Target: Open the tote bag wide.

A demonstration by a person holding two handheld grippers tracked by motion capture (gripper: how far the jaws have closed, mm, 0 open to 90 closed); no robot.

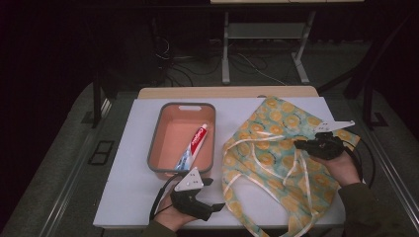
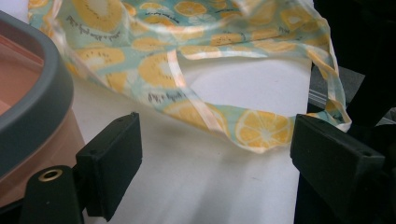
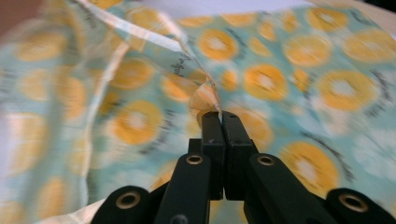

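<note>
My right gripper (image 3: pixel 219 114) pinches the bag's (image 1: pixel 276 143) edge between its clenched jaws; my left gripper (image 2: pixel 215 154) gapes, bag rim just ahead. Next, I'd grab that rim.

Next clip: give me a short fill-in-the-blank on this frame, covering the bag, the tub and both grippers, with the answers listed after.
1. The toothpaste lies inside the ____.
2. The right gripper has its jaws ____ on a fold of the bag.
3. The left gripper has its jaws ____, with nothing between them.
4. The bag is printed with slices of ____.

Missing words: tub; shut; open; lemon
</note>
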